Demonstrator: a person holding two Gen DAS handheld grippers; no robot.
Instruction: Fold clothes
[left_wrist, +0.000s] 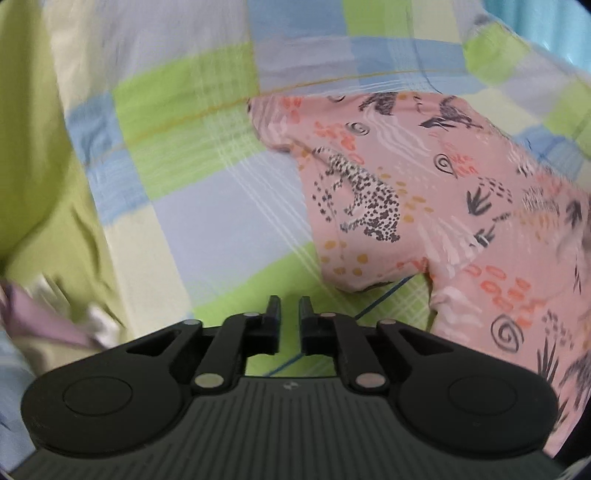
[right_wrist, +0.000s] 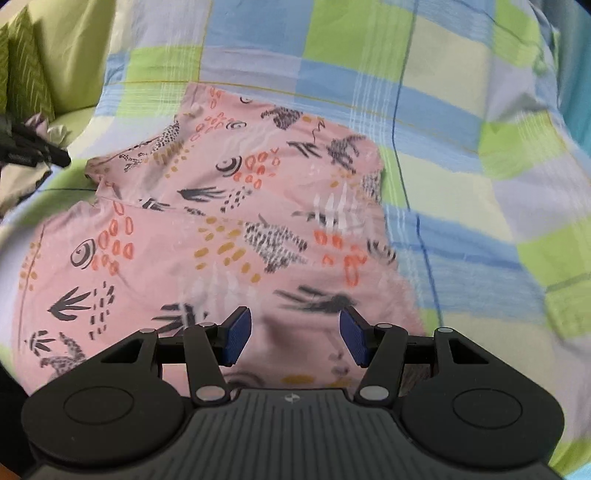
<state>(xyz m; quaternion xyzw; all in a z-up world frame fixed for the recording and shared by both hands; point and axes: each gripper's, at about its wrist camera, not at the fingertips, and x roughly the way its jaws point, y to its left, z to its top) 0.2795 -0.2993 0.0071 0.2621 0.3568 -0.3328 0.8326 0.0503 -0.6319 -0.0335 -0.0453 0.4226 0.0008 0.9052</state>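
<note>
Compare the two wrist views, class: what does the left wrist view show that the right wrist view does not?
Left only: the left tool, nearly closed, empty, over the checked sheet, and lilac cloth at the left edge. Right only: the right tool, blue pads apart over the cloth. Both: the pink animal-print garment.

Light: bright and soft, like daytime, with no hard shine.
Shadows: only a faint dark patch on the pink cloth (right_wrist: 295, 332) between the right gripper (right_wrist: 295, 338) fingers.
Blur: both views are smeared, most at the sides; the checked sheet (left_wrist: 207, 177) looks streaky.
Edges: round and bent, with dark corners.
</note>
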